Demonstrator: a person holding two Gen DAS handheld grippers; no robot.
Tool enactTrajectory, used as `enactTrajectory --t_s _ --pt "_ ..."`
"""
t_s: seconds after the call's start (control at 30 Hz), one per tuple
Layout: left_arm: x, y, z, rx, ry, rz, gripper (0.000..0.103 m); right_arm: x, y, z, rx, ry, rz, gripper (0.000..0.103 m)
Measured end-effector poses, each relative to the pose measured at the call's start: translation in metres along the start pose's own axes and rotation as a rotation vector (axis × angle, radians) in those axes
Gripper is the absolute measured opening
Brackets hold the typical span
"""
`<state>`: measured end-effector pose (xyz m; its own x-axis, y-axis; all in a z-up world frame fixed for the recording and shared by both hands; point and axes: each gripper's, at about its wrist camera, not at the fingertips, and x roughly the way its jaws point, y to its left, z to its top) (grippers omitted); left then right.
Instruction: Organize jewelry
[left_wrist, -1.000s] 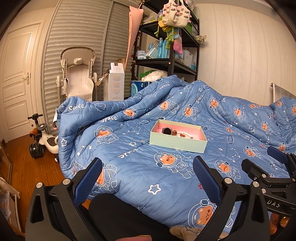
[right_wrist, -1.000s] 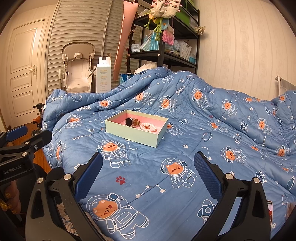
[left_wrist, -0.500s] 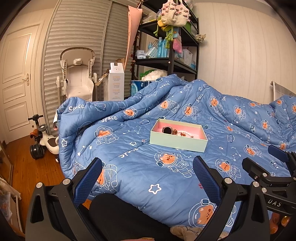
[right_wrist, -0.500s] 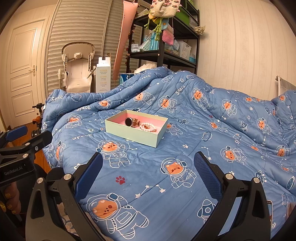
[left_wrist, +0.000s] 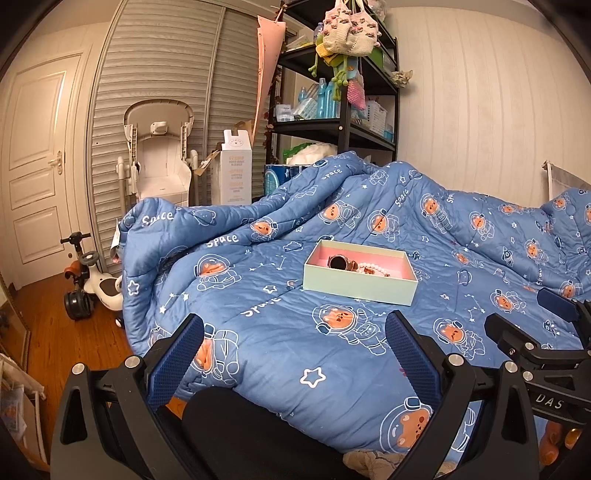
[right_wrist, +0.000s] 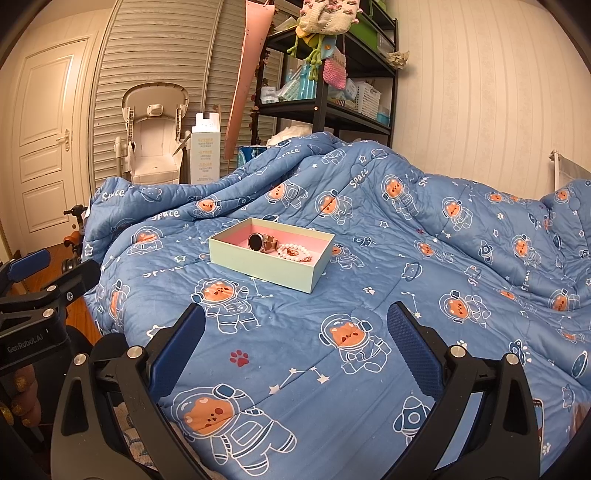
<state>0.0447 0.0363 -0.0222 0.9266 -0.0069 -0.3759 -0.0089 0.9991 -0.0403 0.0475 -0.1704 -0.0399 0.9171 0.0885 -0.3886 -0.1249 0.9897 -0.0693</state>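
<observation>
A pale green box (left_wrist: 360, 286) with a pink inside lies on the blue bed quilt; it also shows in the right wrist view (right_wrist: 258, 263). In it lie a round dark-faced watch (left_wrist: 337, 262) (right_wrist: 255, 242) and a white bead bracelet (left_wrist: 370, 268) (right_wrist: 294, 252). My left gripper (left_wrist: 295, 326) is open and empty, held low at the near edge of the bed, well short of the box. My right gripper (right_wrist: 295, 319) is open and empty above the quilt, also short of the box.
The blue astronaut quilt (right_wrist: 424, 258) covers the bed. A black shelf unit (left_wrist: 343, 122) with bottles and hanging knit toys stands behind it. A white high chair (left_wrist: 159, 166), a tall carton (left_wrist: 236, 173) and a ride-on toy (left_wrist: 92, 284) stand at the left by the door.
Both views have crept slightly closer to the box. Both grippers stay open and empty.
</observation>
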Motion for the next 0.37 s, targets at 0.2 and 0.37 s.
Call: enactTrajectory --t_s 0.2,0.37 --pt "0.0002 -0.0001 -0.0006 -0.003 0.012 0.002 0.097 0.0003 0.0006 0.0004 0.000 0.001 0.000 0.097" --pt "-0.0033 0.0011 -0.0005 -0.001 0.007 -0.005 0.097 0.0005 0.0001 0.0002 0.001 0.002 0.001 0.097"
